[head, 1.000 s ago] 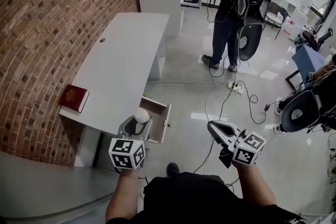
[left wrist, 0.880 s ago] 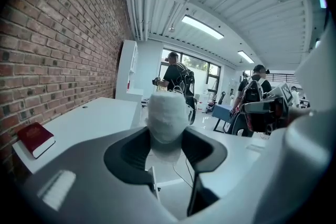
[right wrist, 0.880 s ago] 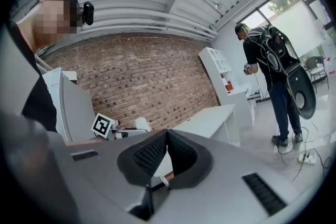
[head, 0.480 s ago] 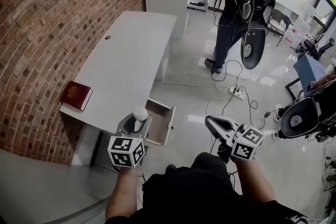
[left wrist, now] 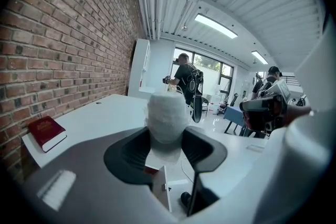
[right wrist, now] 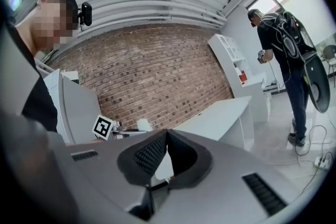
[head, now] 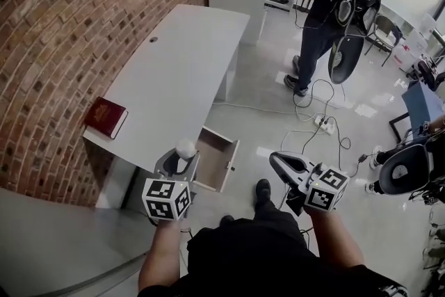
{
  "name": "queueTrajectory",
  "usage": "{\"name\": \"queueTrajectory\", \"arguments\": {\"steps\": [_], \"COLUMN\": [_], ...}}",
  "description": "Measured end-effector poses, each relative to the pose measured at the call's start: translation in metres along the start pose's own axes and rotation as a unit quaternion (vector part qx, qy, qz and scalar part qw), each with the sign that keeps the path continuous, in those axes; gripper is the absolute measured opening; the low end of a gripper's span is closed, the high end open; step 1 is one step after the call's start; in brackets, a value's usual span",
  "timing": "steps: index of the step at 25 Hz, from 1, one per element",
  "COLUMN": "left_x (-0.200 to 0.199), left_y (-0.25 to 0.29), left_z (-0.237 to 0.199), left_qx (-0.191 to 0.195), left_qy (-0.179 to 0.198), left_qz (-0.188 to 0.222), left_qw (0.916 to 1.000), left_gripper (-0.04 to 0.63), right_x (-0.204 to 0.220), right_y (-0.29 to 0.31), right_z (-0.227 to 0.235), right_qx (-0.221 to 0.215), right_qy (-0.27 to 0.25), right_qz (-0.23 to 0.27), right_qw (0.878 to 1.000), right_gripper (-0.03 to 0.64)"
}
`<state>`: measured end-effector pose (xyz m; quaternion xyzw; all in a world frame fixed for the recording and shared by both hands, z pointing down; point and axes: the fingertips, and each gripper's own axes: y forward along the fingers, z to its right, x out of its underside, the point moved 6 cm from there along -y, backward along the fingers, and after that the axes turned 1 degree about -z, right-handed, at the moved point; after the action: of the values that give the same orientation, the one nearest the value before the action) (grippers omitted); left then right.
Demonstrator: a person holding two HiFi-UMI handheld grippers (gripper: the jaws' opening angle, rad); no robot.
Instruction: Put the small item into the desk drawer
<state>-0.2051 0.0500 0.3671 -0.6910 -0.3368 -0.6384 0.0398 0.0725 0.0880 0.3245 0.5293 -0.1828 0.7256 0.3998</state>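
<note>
A black short-sleeved top (head: 257, 257), dark trousers and black shoes (head: 262, 186) clothe the operator, pictured from above. The left gripper (head: 181, 158) and right gripper (head: 274, 159) are smooth grey shells, each bearing a white cube (head: 167, 199) printed with black square markers; dark ribbed pads line the fingers (right wrist: 149, 153).

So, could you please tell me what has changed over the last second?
The person has stepped toward the desk: a shoe now shows further forward, near the open drawer. Nothing was taken hold of or let go. The left gripper still holds the small white item, the right gripper stays shut and empty, the drawer stays open, and the red book stays on the desk.
</note>
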Motion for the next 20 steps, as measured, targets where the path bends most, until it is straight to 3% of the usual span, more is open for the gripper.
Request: {"name": "queueTrajectory", "arguments": {"steps": [13, 20], "left_x": [-0.028, -0.041], "left_y": [0.113, 0.159], "left_z": [0.023, 0.041], "left_qx": [-0.038, -0.079], "left_qy": [-0.003, -0.013], "left_qz": [-0.044, -0.063], "left_qw": [0.9983, 0.9947], "left_gripper": [0.189, 0.189], "right_x": [-0.029, -0.045], "right_y": [0.015, 0.033], "right_z": [0.139, 0.210], "right_qx": [-0.041, -0.091], "right_qy": [0.042, 0.059], "right_qz": [-0.014, -0.030], "right_qw": [0.998, 0.994], "right_gripper": [0.011, 0.011]}}
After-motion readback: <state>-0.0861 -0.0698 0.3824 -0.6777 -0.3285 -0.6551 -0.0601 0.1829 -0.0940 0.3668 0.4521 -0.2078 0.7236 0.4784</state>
